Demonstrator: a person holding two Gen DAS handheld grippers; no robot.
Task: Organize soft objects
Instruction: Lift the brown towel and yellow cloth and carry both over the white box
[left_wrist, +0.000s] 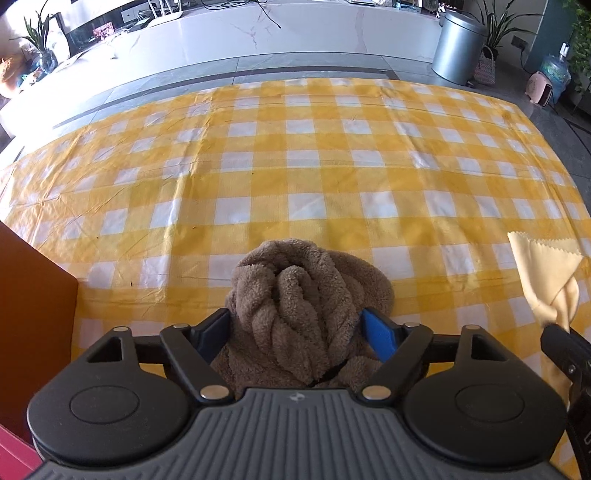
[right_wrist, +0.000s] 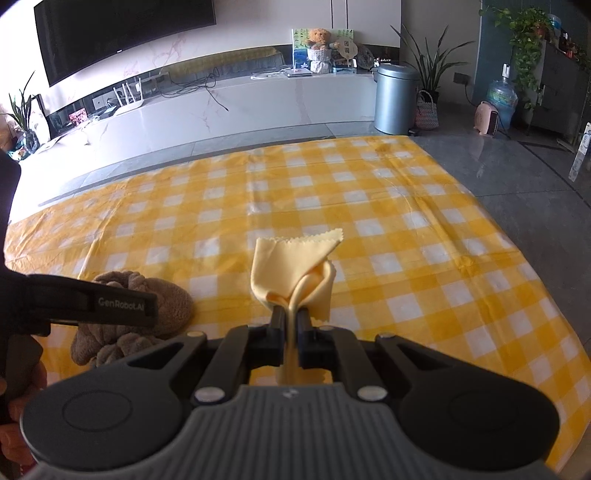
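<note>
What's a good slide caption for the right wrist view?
Right gripper pinches a yellow cloth above the checked tablecloth.

I'm seeing the brown towel (left_wrist: 306, 306) looking fluffy, thick terry cloth, matt. The yellow cloth (right_wrist: 295, 269) is looking thin, smooth, with pinked edges. The checked tablecloth (left_wrist: 295, 166) is lying creased, slightly shiny. The gripper bodies are showing matt black plastic with ribbed grey grips. The bin (right_wrist: 395, 98) is reading as brushed metal.
</note>
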